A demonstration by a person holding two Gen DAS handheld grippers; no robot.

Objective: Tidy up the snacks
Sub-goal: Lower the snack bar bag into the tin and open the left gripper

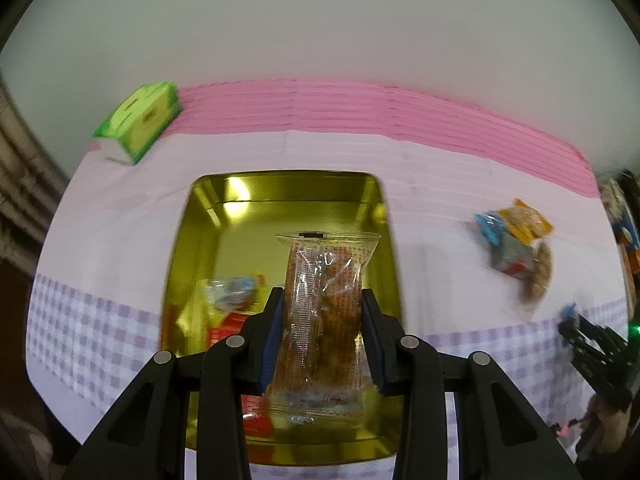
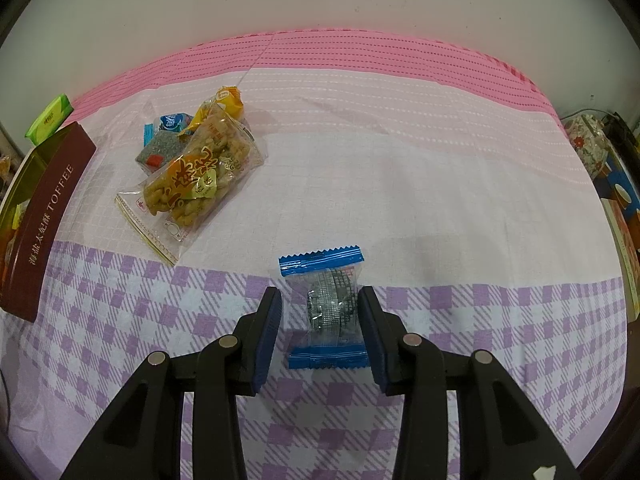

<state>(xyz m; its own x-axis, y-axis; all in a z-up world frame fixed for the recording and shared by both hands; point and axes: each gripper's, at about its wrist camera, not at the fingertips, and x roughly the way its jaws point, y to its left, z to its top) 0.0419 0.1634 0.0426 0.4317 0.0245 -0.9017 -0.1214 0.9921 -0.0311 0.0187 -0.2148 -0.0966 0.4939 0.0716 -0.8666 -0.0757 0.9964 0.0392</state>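
in the left wrist view, the left gripper (image 1: 322, 312) is clamped on a clear snack packet (image 1: 324, 320) printed in red, holding it upright over the gold tin (image 1: 192, 240), which sits near the front edge of the tablecloth (image 1: 120, 200); a few wrapped snacks (image 1: 232, 300) lie in the tin. a green tissue pack (image 1: 138, 120) rests at the far left corner, loose snacks (image 1: 516, 240) toward the right edge. in the right wrist view, the right gripper (image 2: 320, 312) is spread open around a blue-ended candy (image 2: 326, 306) lying flat on the checked front band, the right pad touching it, the left just apart. a snack pile (image 2: 196, 168) lies at far left beside the toffee tin's brown wall (image 2: 44, 216).
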